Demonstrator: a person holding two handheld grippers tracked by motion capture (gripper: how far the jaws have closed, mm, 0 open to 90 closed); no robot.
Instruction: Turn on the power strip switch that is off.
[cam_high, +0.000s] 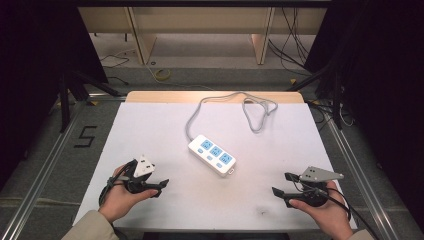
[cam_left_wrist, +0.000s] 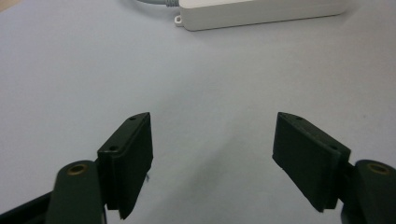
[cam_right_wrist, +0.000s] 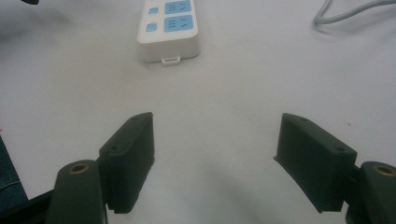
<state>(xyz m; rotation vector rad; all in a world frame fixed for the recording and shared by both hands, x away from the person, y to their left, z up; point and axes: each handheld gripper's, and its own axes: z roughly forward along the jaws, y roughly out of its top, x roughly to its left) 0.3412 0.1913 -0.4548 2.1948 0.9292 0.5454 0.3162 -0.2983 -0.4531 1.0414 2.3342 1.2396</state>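
I held my left gripper (cam_high: 160, 186) at the near-left of the table (cam_high: 150, 125), low over the white top, jaws spread wide w/ nothing between them. In the left gripper view the two black pads (cam_left_wrist: 128, 161) stood well apart over bare white surface, and the power strip's (cam_left_wrist: 261, 11) white side ran along the far edge, a small mounting tab at its end.

My right gripper (cam_high: 281, 184) sat at the near-right, also low over the top, jaws parted and empty. Its grey three-cornered plate (cam_high: 320, 174) was on top, and my right hand (cam_high: 322, 210) wrapped the handle from below. My left hand (cam_high: 122, 197) did the same on the other side, a white block (cam_high: 144, 166) riding on top of that gripper.

The power strip (cam_high: 212, 154) lay flat near the table's centre, between the two grippers and a bit farther out than both, apart from each. It was white w/ three blue sockets, set on a diagonal: far-left end to near-right end. Its grey cord (cam_high: 235, 107) left the far-left end, ran toward the far edge and looped at the far-right of centre.

In the right gripper view the strip's near end (cam_right_wrist: 169, 30) showed two blue sockets, small blue buttons beside them and the tab facing me, w/ a piece of cord (cam_right_wrist: 350, 11) at the upper right. A dark "5" (cam_high: 86, 136) was marked on the floor to the left of the table.
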